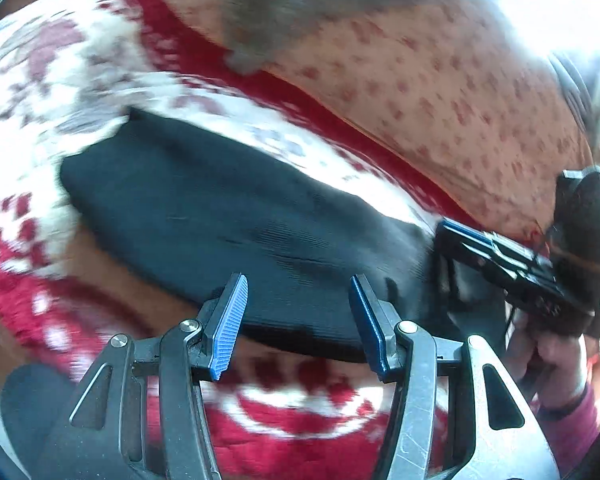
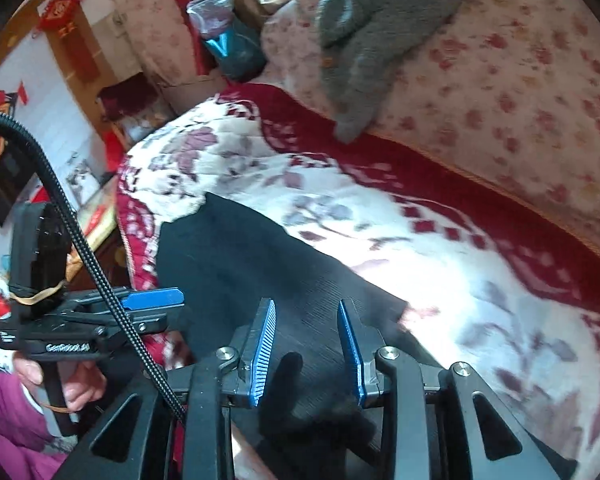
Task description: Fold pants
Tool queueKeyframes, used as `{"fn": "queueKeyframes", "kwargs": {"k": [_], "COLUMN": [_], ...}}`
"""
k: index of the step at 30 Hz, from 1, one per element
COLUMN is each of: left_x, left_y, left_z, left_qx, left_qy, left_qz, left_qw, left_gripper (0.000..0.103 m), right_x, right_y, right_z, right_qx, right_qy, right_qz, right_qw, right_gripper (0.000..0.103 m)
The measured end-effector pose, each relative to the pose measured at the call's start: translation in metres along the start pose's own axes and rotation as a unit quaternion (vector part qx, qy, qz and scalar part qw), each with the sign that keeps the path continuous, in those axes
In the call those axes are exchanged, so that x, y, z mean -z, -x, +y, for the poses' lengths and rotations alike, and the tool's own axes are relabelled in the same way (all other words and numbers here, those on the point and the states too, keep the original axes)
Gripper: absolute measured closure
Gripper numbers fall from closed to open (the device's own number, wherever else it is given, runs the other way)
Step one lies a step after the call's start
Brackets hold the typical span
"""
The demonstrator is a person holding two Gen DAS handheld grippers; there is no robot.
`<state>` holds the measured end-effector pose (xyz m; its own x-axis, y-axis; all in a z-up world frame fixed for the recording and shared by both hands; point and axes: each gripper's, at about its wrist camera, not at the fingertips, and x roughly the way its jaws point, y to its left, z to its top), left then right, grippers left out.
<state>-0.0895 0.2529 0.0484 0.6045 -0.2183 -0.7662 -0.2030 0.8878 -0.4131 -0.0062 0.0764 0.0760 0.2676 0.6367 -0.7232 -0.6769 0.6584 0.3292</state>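
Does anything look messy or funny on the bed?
A little. The grey sweater lies crumpled over the flowery pillow, one end hanging down toward the red blanket. The black pants lie flat, and nothing looks spilled or torn. Both the left hand-held gripper and the right hand-held gripper are open.

Pants (image 1: 220, 216) plain black, lying on the blanket (image 1: 52, 92): white with mauve-grey flowers, dark red checked border. Behind the blanket, cushion (image 2: 520, 92) beige with small red floral print; grey garment (image 2: 360, 52) draped on it. Gripper pads (image 1: 230, 320) blue, ribbed.
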Motion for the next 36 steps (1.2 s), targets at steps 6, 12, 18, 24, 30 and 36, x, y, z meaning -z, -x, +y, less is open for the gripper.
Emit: {"fn": "queueKeyframes", "kwargs": {"k": [6, 12, 18, 24, 30, 36], "left_x": [-0.009, -0.012, -0.017, -0.021, -0.024, -0.028], "left_y": [0.012, 0.01, 0.001, -0.01, -0.017, -0.025], "left_z": [0.057, 0.092, 0.112, 0.113, 0.111, 0.112], "left_qx": [-0.006, -0.006, -0.007, -0.007, -0.006, 0.001], "left_qy": [0.09, 0.148, 0.178, 0.177, 0.166, 0.157], "left_qz": [-0.015, -0.025, -0.027, -0.029, -0.04, -0.074], "left_qw": [0.9958, 0.9887, 0.9837, 0.9838, 0.9852, 0.9849], "left_gripper": [0.05, 0.041, 0.041, 0.034, 0.026, 0.036], "right_x": [-0.037, -0.07, -0.095, -0.106, -0.116, -0.119], "right_y": [-0.042, -0.093, -0.144, -0.187, -0.224, -0.247], "right_z": [0.024, 0.058, 0.088, 0.105, 0.114, 0.117], "right_qx": [-0.059, -0.07, -0.065, -0.07, -0.055, -0.057], "right_qy": [-0.006, 0.045, 0.115, 0.153, 0.19, 0.197], "right_qz": [0.001, 0.036, 0.074, 0.107, 0.144, 0.157], "right_qw": [0.998, 0.996, 0.989, 0.98, 0.97, 0.966], "right_gripper": [0.06, 0.057, 0.055, 0.052, 0.052, 0.081]}}
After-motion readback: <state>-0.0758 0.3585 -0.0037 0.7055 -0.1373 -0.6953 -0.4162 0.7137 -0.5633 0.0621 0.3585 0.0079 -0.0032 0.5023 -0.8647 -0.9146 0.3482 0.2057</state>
